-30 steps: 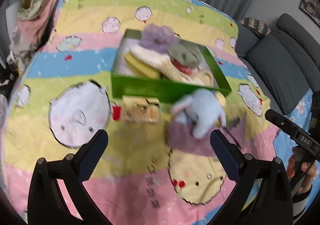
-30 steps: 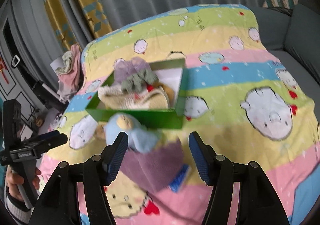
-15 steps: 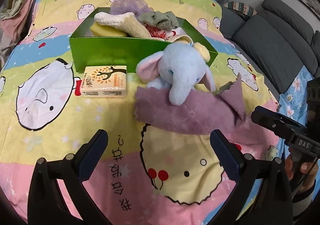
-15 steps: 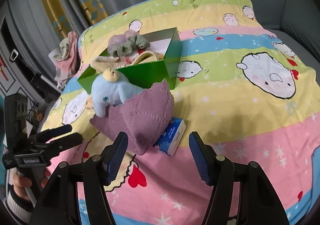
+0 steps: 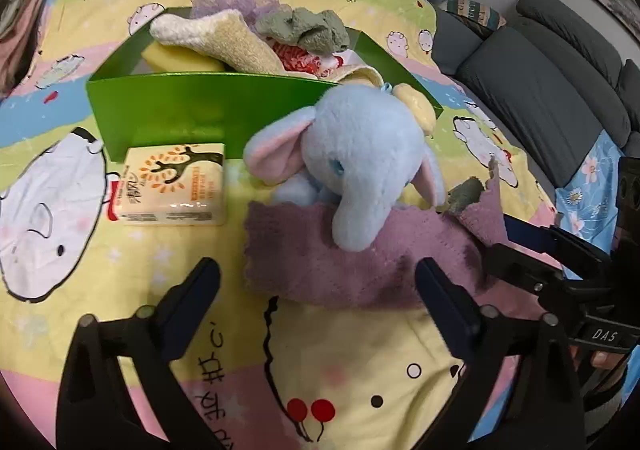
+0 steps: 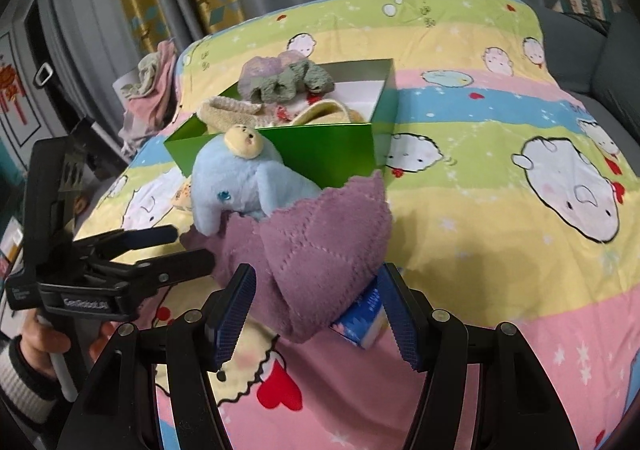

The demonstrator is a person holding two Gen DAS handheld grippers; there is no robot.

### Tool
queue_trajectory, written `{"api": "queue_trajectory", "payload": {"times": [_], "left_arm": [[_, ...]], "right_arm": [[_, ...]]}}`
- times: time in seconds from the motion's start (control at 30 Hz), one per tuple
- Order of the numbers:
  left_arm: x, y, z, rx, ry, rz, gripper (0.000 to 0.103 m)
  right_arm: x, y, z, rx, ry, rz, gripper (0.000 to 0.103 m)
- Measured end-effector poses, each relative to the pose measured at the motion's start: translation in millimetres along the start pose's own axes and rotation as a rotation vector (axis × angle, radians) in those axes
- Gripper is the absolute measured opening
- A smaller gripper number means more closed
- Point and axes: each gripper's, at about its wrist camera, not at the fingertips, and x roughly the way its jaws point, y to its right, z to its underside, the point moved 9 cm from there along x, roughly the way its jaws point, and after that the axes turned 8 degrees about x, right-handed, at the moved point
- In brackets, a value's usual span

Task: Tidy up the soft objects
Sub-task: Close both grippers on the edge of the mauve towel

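Plush elephant (image 5: 360, 165) on purple cloth (image 5: 360, 266), left tool (image 5: 316, 290) closing empty, right tool (image 6: 316, 310) agape.

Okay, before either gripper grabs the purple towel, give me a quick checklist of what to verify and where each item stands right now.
1. Left tongs empty, closing, nothing between them: ok.
2. Right tongs astride the purple fuzzy towel, pads not pressing: ok.
3. Towel free to lift: not ok, the light-blue plush elephant rests on it.
4. Blue tissue pack partly under the towel's edge, may snag: not ok.
5. Space in the green cardboard box: cannot tell, cloths are heaped above its rim.
6. Yellow tissue pack apart from the towel: ok.
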Motion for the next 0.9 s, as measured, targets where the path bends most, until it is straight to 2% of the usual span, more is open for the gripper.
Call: {"api": "queue_trajectory", "payload": {"times": [0.1, 0.17, 0.27, 0.4, 0.47, 0.57, 0.67, 0.9], "left_arm": [[4.1, 2.7, 0.1, -0.002, 0.000, 0.036, 0.084], [7.6, 4.2, 1.3, 0.004, -0.007, 0.040, 0.070], [12.6, 4.6, 3.1, -0.009, -0.017, 0.056, 0.058], [10.7, 4.5, 1.7, -0.024, -0.011, 0.055, 0.044], [10.1, 3.5, 1.7, -0.041, -0.016, 0.053, 0.030], [10.4, 0.2, 3.7, -0.070, -0.023, 0.054, 0.018], [10.0, 2.7, 4.1, -0.080, -0.023, 0.072, 0.012], [-13.7, 10.6, 12.4, -0.082, 0.000, 0.107, 0.012]], "right_arm": [[3.7, -2.1, -1.3, -0.013, 0.005, 0.000, 0.064], [5.9, -1.8, -1.4, -0.012, 0.005, -0.006, 0.064], [10.4, 0.5, -0.7, -0.006, -0.006, 0.002, 0.064], [10.2, -0.3, -3.0, -0.020, 0.008, 0.001, 0.050], [11.2, -0.7, -3.5, -0.022, 0.006, 0.000, 0.045], [10.8, -2.0, -4.2, -0.028, 0.016, 0.004, 0.032], [6.7, -6.5, -5.2, -0.029, 0.029, -0.015, 0.022], [-8.2, -19.4, -0.5, -0.041, 0.029, -0.064, 0.021]]}}
